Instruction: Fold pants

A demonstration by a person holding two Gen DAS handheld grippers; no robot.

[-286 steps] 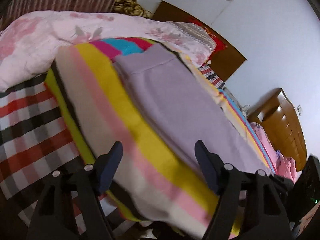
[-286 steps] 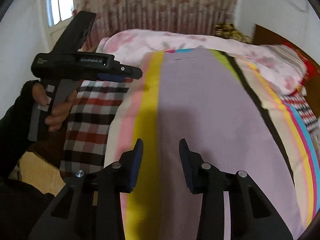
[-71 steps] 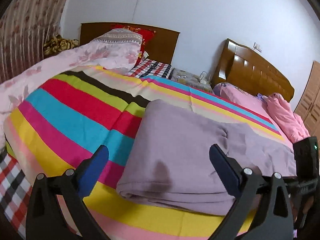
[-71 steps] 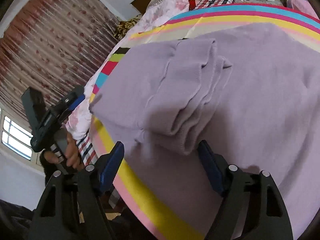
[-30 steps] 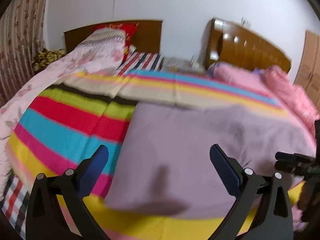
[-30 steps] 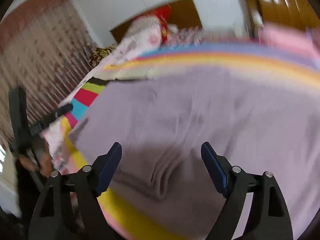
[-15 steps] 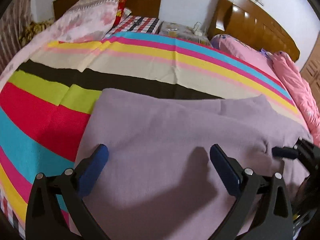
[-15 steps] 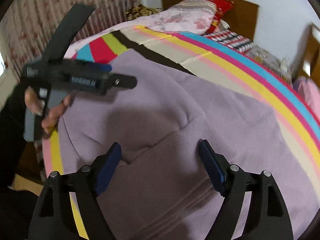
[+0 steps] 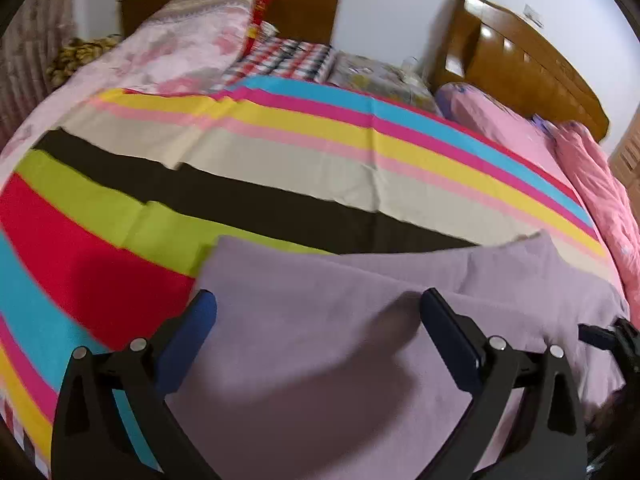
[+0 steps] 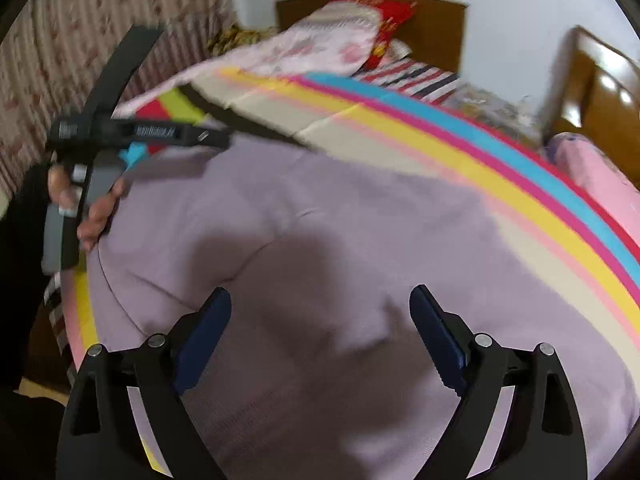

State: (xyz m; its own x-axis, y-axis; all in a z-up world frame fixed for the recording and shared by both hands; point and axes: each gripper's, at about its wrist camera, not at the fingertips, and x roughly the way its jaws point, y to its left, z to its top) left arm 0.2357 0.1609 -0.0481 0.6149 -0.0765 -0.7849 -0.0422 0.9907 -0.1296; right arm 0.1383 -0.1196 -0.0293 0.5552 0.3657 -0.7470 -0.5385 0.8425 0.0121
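Striped bed [image 9: 280,184] carries the pants [image 9: 320,360], folded shorter than before (another fold remains); your left gripper [image 9: 316,320] stands apart, right gripper [image 10: 320,320] opening, both empty.

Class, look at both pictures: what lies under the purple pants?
The purple pants lie on a striped bedsheet, whose bands run out on all visible sides. The sheet directly beneath is covered, so unseen.
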